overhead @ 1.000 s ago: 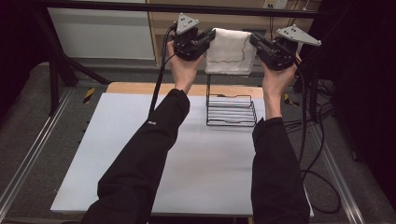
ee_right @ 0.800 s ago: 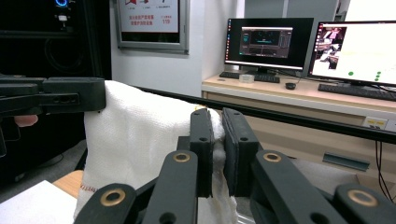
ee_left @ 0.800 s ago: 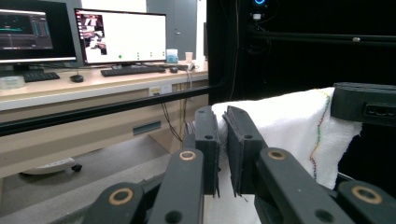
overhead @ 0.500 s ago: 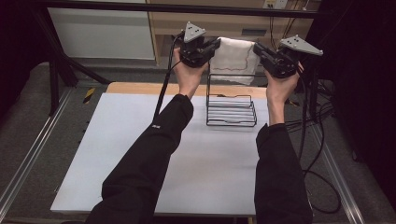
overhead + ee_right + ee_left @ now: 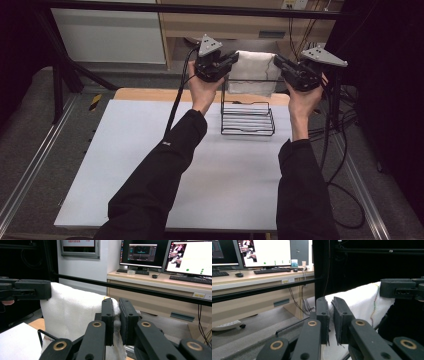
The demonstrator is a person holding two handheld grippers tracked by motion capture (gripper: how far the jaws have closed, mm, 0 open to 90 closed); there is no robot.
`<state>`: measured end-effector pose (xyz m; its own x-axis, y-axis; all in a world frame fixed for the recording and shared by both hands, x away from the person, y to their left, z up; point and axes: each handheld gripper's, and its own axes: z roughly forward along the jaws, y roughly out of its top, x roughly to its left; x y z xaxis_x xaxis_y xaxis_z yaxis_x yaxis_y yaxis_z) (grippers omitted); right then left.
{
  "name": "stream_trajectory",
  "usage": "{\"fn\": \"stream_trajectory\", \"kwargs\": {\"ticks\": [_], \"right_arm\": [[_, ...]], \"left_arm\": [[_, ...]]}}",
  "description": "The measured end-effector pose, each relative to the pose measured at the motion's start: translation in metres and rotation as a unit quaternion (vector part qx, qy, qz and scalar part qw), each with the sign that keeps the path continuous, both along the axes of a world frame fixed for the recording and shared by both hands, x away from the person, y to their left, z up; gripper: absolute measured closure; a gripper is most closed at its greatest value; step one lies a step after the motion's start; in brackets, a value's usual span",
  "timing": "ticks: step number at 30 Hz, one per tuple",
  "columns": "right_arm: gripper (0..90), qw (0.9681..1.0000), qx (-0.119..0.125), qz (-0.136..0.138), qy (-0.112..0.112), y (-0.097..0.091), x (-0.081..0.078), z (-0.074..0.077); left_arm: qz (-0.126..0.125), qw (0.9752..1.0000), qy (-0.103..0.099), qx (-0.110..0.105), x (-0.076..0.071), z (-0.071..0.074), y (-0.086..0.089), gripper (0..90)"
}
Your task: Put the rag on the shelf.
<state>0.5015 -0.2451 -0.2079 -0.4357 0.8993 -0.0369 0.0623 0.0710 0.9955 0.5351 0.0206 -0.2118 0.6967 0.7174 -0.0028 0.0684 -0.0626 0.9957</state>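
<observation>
A white towel (image 5: 252, 72) hangs stretched between my two grippers, just above the back of a black wire rack (image 5: 247, 120) at the table's far edge. My left gripper (image 5: 233, 58) is shut on the towel's left top edge, with cloth pinched between its pads (image 5: 331, 322); the towel (image 5: 362, 300) runs off to the right. My right gripper (image 5: 277, 61) is shut on the right top edge, with the towel (image 5: 72, 310) squeezed between its jaws (image 5: 116, 322). Whether the towel touches the rack's top rail I cannot tell.
The white table top (image 5: 150, 165) lies in front of the rack. A black crossbar (image 5: 250, 9) runs overhead at the back. Behind it stands a wooden desk (image 5: 160, 287) with monitors (image 5: 190, 257). Cables (image 5: 340, 150) trail off the right edge.
Both hands have come down a little with the towel held between them, and it now hangs lower, closer to the rack. Both grips are unchanged.
</observation>
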Motion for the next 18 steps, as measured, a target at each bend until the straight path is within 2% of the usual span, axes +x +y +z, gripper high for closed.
{"fn": "stream_trajectory", "kwargs": {"ticks": [8,14,18], "right_arm": [[82.8,1.0,-0.006,0.004,-0.001,-0.001,-0.007,-0.001],[82.6,0.9999,-0.005,0.01,0.001,-0.001,-0.013,-0.006],[82.5,0.9999,-0.008,0.013,0.001,0.0,-0.017,-0.008]], "left_arm": [[-0.015,0.9999,0.004,-0.001,-0.006,-0.002,0.002,83.0],[-0.02,0.9997,0.006,0.01,-0.012,-0.006,0.005,82.9],[-0.025,0.9996,0.005,0.009,-0.017,-0.008,0.006,82.9]]}}
